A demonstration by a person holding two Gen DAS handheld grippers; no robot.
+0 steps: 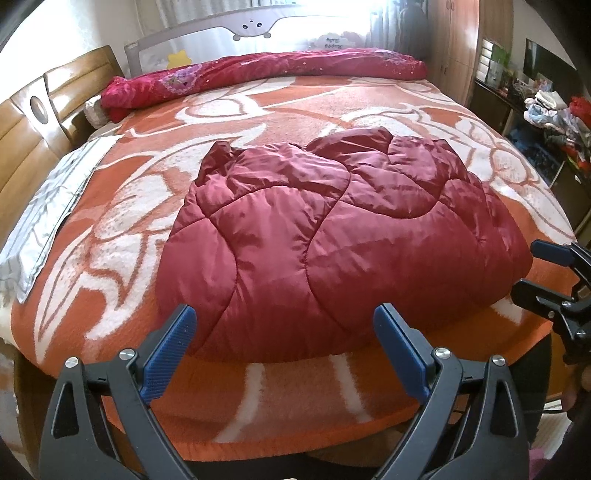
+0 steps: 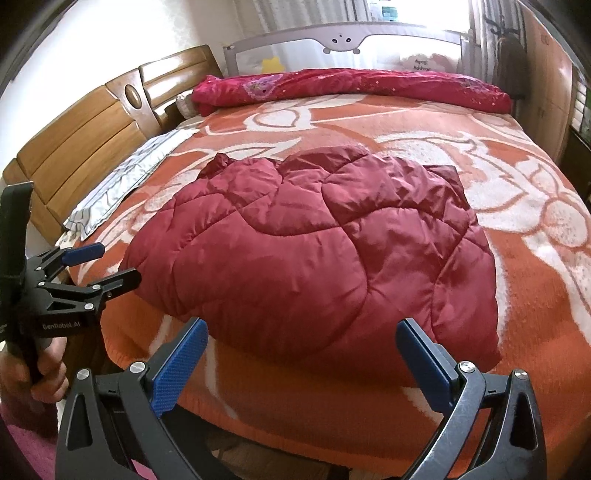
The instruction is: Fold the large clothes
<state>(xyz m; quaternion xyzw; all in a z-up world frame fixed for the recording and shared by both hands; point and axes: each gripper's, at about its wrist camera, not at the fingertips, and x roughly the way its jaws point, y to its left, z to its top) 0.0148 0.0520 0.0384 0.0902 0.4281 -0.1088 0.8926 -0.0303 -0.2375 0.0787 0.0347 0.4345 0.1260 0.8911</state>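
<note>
While jacket (image 1: 343, 236) lies folded; left gripper (image 2: 110, 264) reads "BenRobot AI"

Ahead lies a bed under an orange-and-white blanket (image 1: 295, 110), a wooden headboard (image 1: 33, 136) to the left, a bright window (image 1: 325, 11) beyond.

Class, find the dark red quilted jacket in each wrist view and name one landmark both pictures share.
Left wrist view: the quilted jacket lies centre frame on the orange blanket, just beyond the open left gripper.
Right wrist view: the jacket lies centre frame, beyond the open right gripper.
Shared landmark: the rolled red quilt along the bed's far edge.
</note>
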